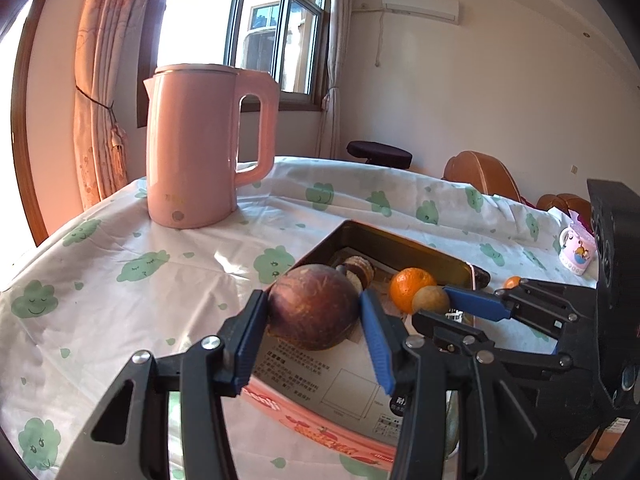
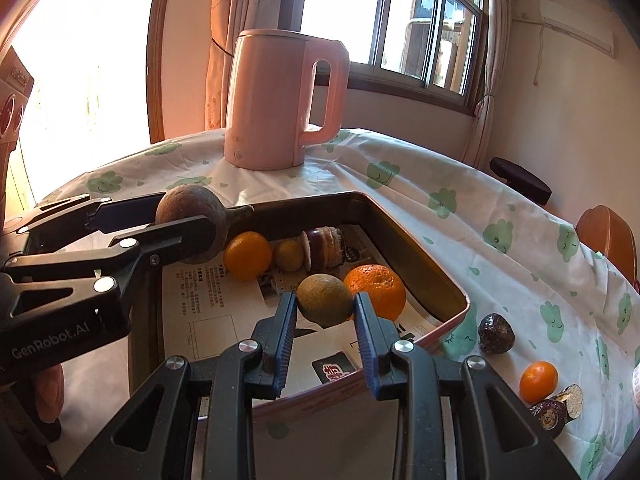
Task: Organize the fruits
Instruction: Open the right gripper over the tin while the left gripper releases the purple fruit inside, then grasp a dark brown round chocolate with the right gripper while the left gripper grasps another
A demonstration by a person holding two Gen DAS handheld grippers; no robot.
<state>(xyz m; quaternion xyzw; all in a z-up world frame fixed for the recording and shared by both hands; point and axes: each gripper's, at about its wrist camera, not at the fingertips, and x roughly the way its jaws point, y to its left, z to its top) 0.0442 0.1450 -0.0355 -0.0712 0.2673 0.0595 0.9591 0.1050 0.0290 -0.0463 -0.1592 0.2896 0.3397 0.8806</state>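
Clamped between the blue pads of the left gripper: a big brown round fruit, one pad on each flank, jaws spread about as wide as the fruit and pressed against it. Held above the near-left corner of the box, clear of the paper lining. Seen from the right wrist, same brown round fruit up over the far-left rim, stubby stem pointing right, left gripper reaching in from the left.

Over to the right gripper: closed on a small greenish-brown fruit, pads tight on both sides, jaws narrow. Held over the middle of the box, just beside and in front of a large orange. From the left wrist, right gripper coming in from the right with that small greenish-brown fruit at its tips, touching or overlapping the large orange in view.

Further back in the box: a 2nd orange, a small yellow-green fruit beside it, then a dark layered piece against the far wall.

Outside the box, on the cloud-print tablecloth to the right: a dark wrinkled fruit, a small orange, and 2 cut dark pieces nearer the edge.

Far side of the table: a pink kettle, upright, handle to the right. Far right: a small patterned cup.
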